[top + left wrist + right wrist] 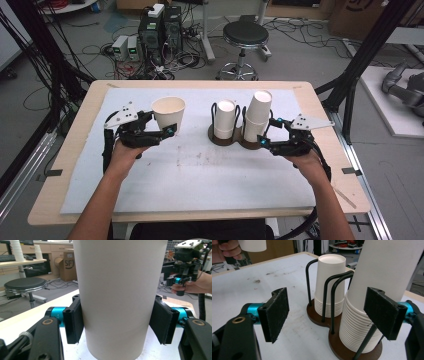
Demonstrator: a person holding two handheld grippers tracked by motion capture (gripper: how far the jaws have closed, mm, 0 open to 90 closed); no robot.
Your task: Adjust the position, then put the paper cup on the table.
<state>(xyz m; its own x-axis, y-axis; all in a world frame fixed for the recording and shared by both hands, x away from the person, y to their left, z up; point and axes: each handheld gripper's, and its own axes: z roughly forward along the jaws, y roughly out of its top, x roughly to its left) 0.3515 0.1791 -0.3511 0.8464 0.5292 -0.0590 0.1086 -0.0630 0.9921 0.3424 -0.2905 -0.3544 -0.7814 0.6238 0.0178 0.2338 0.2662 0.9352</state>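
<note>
My left gripper is shut on a single white paper cup, held upright above the left part of the white mat. In the left gripper view the cup stands between both black pads, which press on its sides. A brown two-slot wire cup holder stands mid-table with a short cup stack and a taller stack. My right gripper is open beside the taller stack. In the right gripper view its gripper has wide-apart jaws in front of the taller stack and grips nothing.
A white mat covers most of the wooden table. Beyond the far edge are a black stool, computer boxes and floor cables. Black frame posts rise at the right side.
</note>
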